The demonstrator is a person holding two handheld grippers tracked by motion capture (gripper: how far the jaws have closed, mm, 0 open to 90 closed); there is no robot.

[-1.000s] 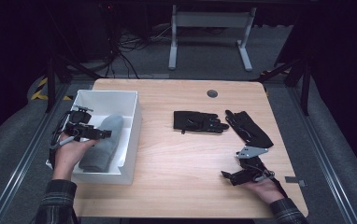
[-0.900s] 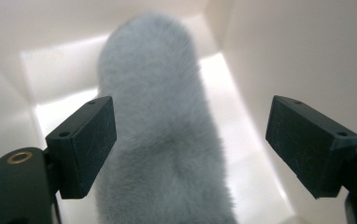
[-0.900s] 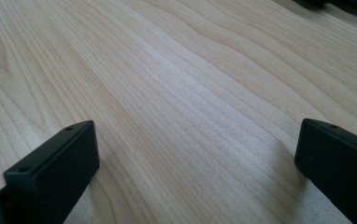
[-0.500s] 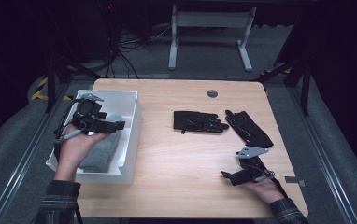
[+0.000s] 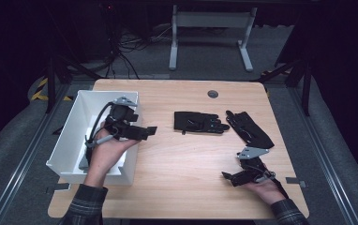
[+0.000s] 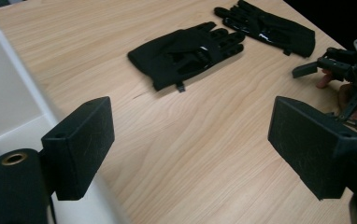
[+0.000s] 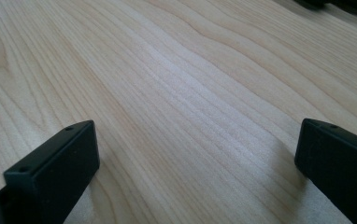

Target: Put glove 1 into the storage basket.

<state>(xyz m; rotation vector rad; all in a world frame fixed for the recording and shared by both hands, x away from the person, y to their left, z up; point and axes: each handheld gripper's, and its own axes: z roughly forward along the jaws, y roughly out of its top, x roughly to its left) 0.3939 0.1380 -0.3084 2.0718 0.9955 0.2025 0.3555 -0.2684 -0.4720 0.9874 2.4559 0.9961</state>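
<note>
Starting at the left, the white bin [image 5: 69,140] sits at the table's [image 5: 177,187] edge; the left gripper [image 5: 149,131] hovers over its right wall, jaws spread and empty, aimed at the near glove [image 5: 199,122]. Just beside that lies the second glove [image 5: 249,129]. The right gripper [image 5: 227,177] rests low on the wood, jaws spread, empty.
</note>
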